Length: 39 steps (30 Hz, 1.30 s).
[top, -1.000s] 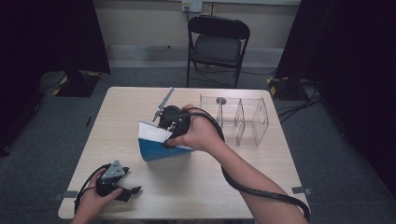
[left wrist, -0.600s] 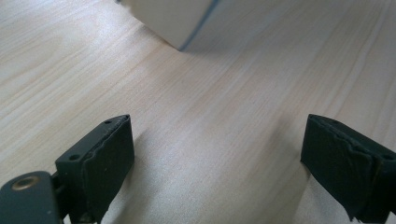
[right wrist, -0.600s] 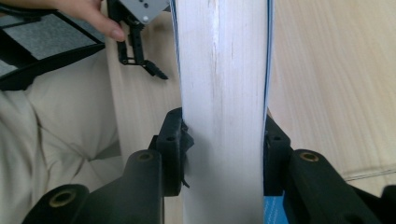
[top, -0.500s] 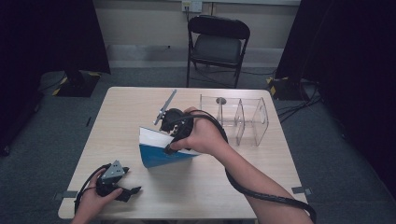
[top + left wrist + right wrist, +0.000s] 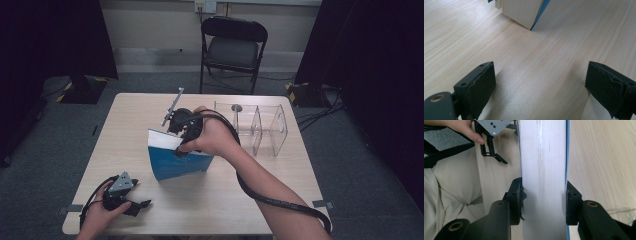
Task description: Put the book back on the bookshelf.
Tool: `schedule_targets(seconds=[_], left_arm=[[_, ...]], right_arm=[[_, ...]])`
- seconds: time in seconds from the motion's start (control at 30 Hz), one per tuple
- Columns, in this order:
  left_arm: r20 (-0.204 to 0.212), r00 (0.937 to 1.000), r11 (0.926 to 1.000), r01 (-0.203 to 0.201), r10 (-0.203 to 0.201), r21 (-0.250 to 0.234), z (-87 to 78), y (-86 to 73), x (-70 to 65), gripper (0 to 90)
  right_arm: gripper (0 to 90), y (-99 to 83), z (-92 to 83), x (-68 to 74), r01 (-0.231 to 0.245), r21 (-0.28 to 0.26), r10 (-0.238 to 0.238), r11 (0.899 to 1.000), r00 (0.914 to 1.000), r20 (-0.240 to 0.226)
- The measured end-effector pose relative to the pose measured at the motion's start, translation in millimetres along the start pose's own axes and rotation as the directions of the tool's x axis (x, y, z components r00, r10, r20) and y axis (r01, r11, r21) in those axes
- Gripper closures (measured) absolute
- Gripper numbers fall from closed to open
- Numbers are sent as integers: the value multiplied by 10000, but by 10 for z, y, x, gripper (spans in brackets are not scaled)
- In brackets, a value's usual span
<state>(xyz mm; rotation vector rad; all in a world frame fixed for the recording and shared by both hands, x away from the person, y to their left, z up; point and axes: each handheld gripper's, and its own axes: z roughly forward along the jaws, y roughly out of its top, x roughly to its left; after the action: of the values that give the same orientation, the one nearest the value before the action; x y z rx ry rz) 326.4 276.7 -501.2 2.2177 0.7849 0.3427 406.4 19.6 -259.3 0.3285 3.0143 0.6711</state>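
A blue-covered book (image 5: 180, 162) stands tilted on its edge in the middle of the wooden table (image 5: 125, 120). My right gripper (image 5: 178, 141) comes down on its top edge from above. In the right gripper view my right gripper (image 5: 544, 197) has its pads against both sides of the book (image 5: 544, 170), one on the pale page block and one on the blue cover. Its jaws have just been opening a little with the book between them. My left gripper (image 5: 142, 205) rests open near the table's front left corner. The left gripper (image 5: 540, 82) holds nothing, and the book's lower corner (image 5: 524, 12) lies ahead of it.
A clear plastic organiser (image 5: 260, 127) with upright dividers stands at the table's back right. A black folding chair (image 5: 232, 47) stands beyond the far edge. The right gripper's cable loops along the forearm. The left gripper (image 5: 495, 155) also appears near the person's lap.
The right hand has shifted only slightly over the book, which stands in the same place. The left gripper has not moved.
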Motion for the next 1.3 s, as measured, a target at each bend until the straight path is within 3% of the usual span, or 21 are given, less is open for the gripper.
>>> schedule_targets(seconds=[0.17,0.47,0.83,0.93,1.1,1.3], left_arm=[[15,10000,10000,2,-2,-5,1,0,0,89],[15,10000,10000,-5,5,-5,1,0,0,89],[14,10000,10000,-1,1,-5,1,0,0,89],[12,10000,10000,0,0,-8,1,0,0,89],[1,10000,10000,3,-3,-2,0,0,-1,89],[2,10000,10000,4,-4,-2,0,0,-1,89]], right_arm=[[574,22,-2,-1,89,-1,-89,10000,9998,199],[544,91,3,-45,664,-65,-659,9978,9958,633],[528,88,16,-116,678,-403,-657,9969,9965,523],[518,86,20,-146,718,-552,-680,9959,9953,685],[495,65,31,-224,496,-822,-458,9954,9978,484],[475,41,62,-281,354,-694,-322,9970,9984,473]])
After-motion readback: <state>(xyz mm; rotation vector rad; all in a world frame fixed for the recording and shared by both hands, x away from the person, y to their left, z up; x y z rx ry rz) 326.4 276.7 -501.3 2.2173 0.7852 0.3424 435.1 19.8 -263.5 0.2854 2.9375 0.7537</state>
